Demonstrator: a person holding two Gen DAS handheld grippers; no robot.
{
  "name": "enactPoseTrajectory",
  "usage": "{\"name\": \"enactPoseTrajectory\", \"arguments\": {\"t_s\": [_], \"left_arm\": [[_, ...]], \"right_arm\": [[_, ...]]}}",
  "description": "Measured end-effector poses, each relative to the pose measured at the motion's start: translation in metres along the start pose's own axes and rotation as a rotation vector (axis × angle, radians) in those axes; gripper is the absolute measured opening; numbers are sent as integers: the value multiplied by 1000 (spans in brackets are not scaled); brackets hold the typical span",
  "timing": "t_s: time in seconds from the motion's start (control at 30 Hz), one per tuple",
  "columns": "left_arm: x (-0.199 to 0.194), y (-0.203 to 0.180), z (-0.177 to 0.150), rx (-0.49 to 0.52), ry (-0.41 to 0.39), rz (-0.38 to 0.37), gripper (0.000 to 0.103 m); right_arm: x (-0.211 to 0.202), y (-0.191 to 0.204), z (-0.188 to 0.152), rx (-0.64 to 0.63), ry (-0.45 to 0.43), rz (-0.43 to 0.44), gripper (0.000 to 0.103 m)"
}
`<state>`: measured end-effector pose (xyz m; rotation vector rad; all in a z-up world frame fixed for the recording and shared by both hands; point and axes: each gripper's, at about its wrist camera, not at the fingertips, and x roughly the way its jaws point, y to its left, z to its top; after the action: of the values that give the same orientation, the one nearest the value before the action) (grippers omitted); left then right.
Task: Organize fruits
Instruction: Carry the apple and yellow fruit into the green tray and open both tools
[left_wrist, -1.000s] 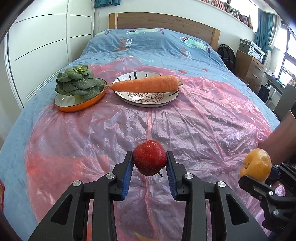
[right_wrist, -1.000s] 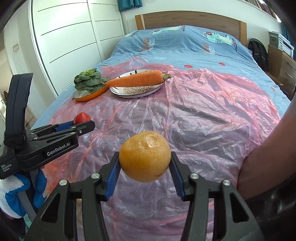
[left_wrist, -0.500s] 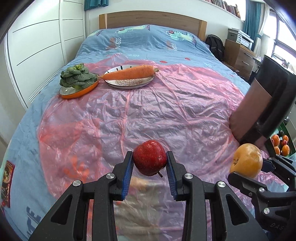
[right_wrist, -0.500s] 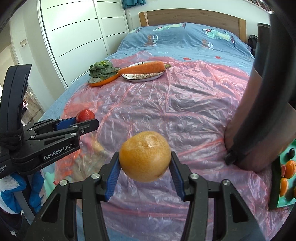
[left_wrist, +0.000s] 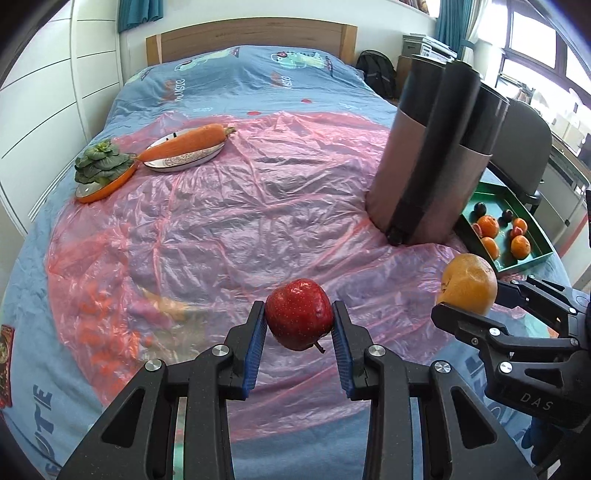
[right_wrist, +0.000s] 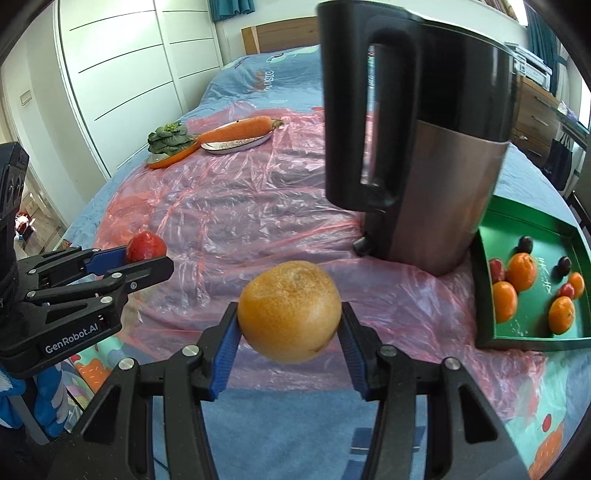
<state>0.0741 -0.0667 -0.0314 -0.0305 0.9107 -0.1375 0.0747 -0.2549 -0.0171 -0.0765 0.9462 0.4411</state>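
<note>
My left gripper (left_wrist: 299, 324) has its jaws closed narrow on the red apple (left_wrist: 298, 314), held above the bed's (left_wrist: 229, 66) pink plastic sheet (left_wrist: 240, 206). My right gripper (right_wrist: 289, 325) has its jaws spread wider, pinching the orange (right_wrist: 289, 316), near the bed's right edge where the green tray (right_wrist: 532, 338) of fruit sits beside the kettle (right_wrist: 436, 140).

Bed (left_wrist: 236, 70) (blue cover), pink plastic sheet (left_wrist: 258, 206) — kettle (left_wrist: 436, 155), green tray (left_wrist: 532, 236)

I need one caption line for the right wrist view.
Right gripper holds an orange near a kettle and green tray.
</note>
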Motion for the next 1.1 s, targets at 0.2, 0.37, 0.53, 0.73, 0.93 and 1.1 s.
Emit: {"name": "enactPoseTrajectory", "arguments": {"t_s": [0.2,0.37,0.53,0.73,0.93,1.1], "left_arm": [[-3,-43,4,68,1,-42,30],[-1,-78,7,122,7,-73,30],[2,-112,10,174,17,-97,30],[4,-150,11,236,27,-121,30],[10,-186,15,294,34,-147,30],[20,-218,28,335,28,-174,30]], "right_arm": [[-22,-40,-15,54,-20,-47,82],[-38,-75,-27,104,-36,-86,82],[-54,-108,-40,149,-51,-124,82],[-69,-144,-53,206,-74,-164,82],[-83,-180,-62,246,-101,-213,82],[-91,-216,-58,267,-132,-261,82]]}}
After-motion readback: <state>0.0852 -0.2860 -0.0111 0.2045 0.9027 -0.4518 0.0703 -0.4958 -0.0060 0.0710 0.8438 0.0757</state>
